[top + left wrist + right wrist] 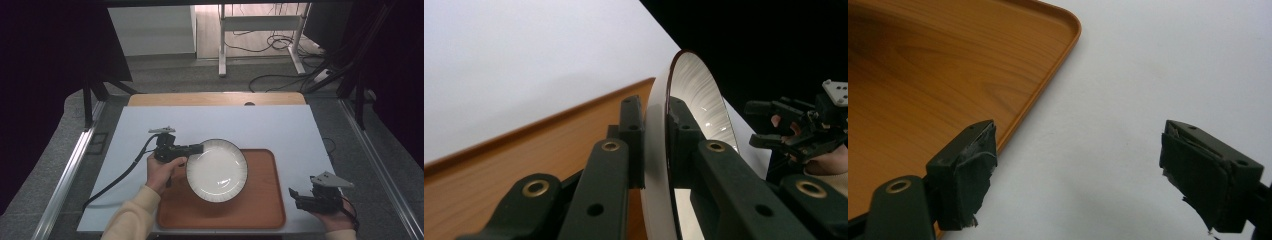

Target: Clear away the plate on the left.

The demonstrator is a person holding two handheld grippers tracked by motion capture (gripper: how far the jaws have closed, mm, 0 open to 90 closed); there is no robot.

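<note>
The wide white rectangular table top [280, 125] is lying under everything I am working with, and I am taking the tray as my landmark. That tray is a large rectangular wood-grain brown tray with rounded corners and a low raised rim [265, 205], and it is sitting on the near part of the table top, close to my edge.

The round white ceramic plate with a thin dark rim and fine grey radial lines [217, 170] is lying over the left half of the tray, its left edge reaching out past the tray's left rim and over the white table top. In the left gripper view the plate [696, 87] is standing on edge across the frame, which tells me how my hand is turned to it, with the tray's wooden surface [514, 165] running behind it.

My left hand [161, 172] is holding the left gripper [199, 148] just off the tray's left rim, pointing across toward the tray. It is clamping the plate's left edge: one black jaw is pressing on the underside and the other on the upper face, with the rim pinched tight between the pads.

My right gripper [292, 194] is resting in my right hand [336, 220] just beyond the tray's right rim, near its near right corner, well apart from the plate. In the right gripper view its jaws [1078, 172] are standing wide apart, gripping nothing, with the tray's corner [1068, 25] beside the left jaw and bare table between them.
</note>
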